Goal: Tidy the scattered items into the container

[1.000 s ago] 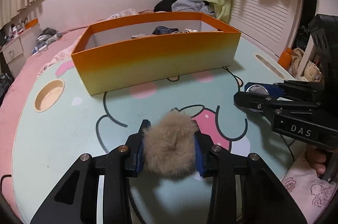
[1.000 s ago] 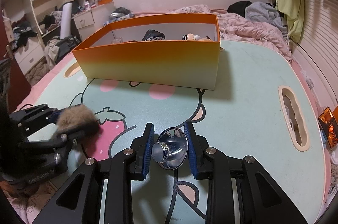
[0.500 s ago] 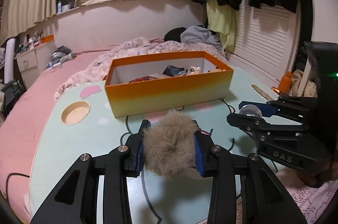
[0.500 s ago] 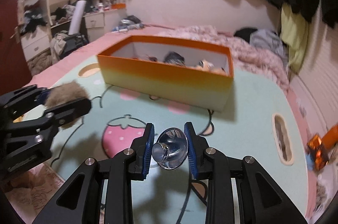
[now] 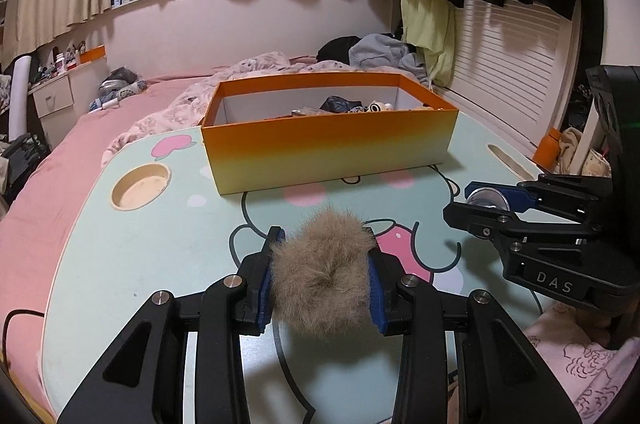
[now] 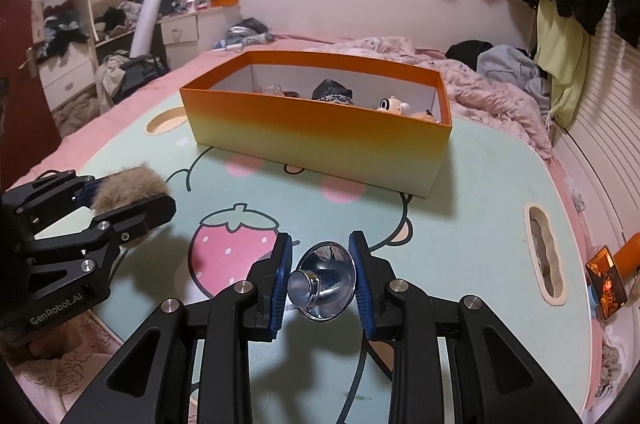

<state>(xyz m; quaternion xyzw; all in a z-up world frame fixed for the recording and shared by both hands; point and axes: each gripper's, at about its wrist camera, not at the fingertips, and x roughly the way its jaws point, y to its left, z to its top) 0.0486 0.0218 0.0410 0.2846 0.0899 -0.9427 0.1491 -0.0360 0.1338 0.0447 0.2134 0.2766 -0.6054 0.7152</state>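
Both grippers have risen off the table (image 5: 120, 264) since the earlier frame, cargo unchanged. Left gripper (image 5: 322, 288): jaws partly closed, pads clamped on the tan fur scrunchie (image 5: 320, 284). Right gripper (image 6: 322, 280): jaws nearly shut on the chrome funnel-shaped piece (image 6: 324, 280), its narrow neck pointing back toward the camera, flared mouth facing the orange box (image 6: 320, 140). Box long axis runs crosswise; both held items hang short of its near wall, above the table.
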